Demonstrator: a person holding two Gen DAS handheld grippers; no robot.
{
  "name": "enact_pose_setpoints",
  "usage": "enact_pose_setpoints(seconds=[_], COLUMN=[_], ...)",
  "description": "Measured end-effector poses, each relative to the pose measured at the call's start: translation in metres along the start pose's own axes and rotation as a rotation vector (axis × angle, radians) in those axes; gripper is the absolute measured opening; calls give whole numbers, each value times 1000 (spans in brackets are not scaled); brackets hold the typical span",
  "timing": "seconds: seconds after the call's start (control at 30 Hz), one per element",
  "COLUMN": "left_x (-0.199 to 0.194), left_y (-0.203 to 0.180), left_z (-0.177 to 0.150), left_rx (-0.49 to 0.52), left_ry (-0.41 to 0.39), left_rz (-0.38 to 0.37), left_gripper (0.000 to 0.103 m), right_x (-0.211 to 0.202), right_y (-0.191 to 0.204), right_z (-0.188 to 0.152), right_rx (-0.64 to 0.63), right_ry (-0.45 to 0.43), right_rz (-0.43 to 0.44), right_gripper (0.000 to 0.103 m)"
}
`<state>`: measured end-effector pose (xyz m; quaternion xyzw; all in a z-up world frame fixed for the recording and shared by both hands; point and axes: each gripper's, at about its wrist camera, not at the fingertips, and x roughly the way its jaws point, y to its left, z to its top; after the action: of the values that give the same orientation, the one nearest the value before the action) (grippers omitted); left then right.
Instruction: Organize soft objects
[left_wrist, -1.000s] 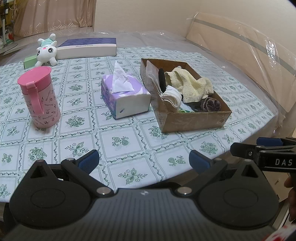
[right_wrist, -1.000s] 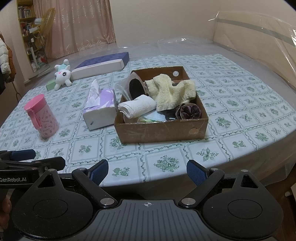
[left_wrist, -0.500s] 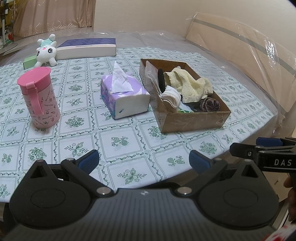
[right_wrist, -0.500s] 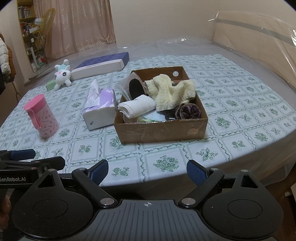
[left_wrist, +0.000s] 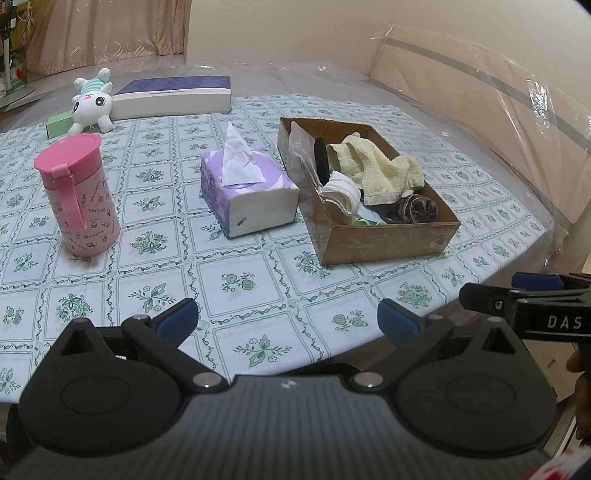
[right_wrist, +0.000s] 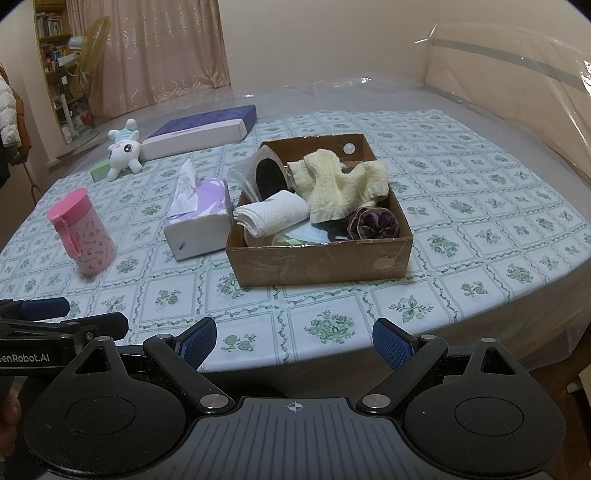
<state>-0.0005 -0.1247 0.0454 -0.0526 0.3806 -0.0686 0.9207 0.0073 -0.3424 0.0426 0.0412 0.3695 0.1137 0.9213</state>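
A brown cardboard box (right_wrist: 321, 262) (left_wrist: 388, 240) sits on the patterned tablecloth and holds a pale yellow towel (right_wrist: 343, 184) (left_wrist: 380, 170), a folded white cloth (right_wrist: 275, 216), a dark purple scrunchie (right_wrist: 373, 221) (left_wrist: 421, 208) and a black item in clear wrap (right_wrist: 267, 175). A white plush toy (right_wrist: 123, 149) (left_wrist: 92, 105) lies at the far left. Both grippers hang near the table's front edge, well short of the box. My left gripper (left_wrist: 288, 321) is open and empty, and so is my right gripper (right_wrist: 293, 341).
A purple tissue box (right_wrist: 201, 218) (left_wrist: 247, 192) stands just left of the cardboard box. A pink lidded cup (right_wrist: 83, 232) (left_wrist: 79, 195) is further left. A flat blue-and-white box (right_wrist: 201, 129) and a small green block (right_wrist: 101, 170) lie at the back. Clear plastic sheeting (right_wrist: 517, 85) covers the surface behind.
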Motion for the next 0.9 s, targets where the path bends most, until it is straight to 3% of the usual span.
enact_pose_setpoints(seconds=[0.9], left_x=[-1], left_y=[-1], left_z=[0], left_rx=[2], left_ry=[-3], left_rz=[-1], left_gripper=[102], right_x=[0], right_y=[0], right_z=[0], right_rx=[1], right_ry=[0], right_rz=[-1], right_gripper=[91])
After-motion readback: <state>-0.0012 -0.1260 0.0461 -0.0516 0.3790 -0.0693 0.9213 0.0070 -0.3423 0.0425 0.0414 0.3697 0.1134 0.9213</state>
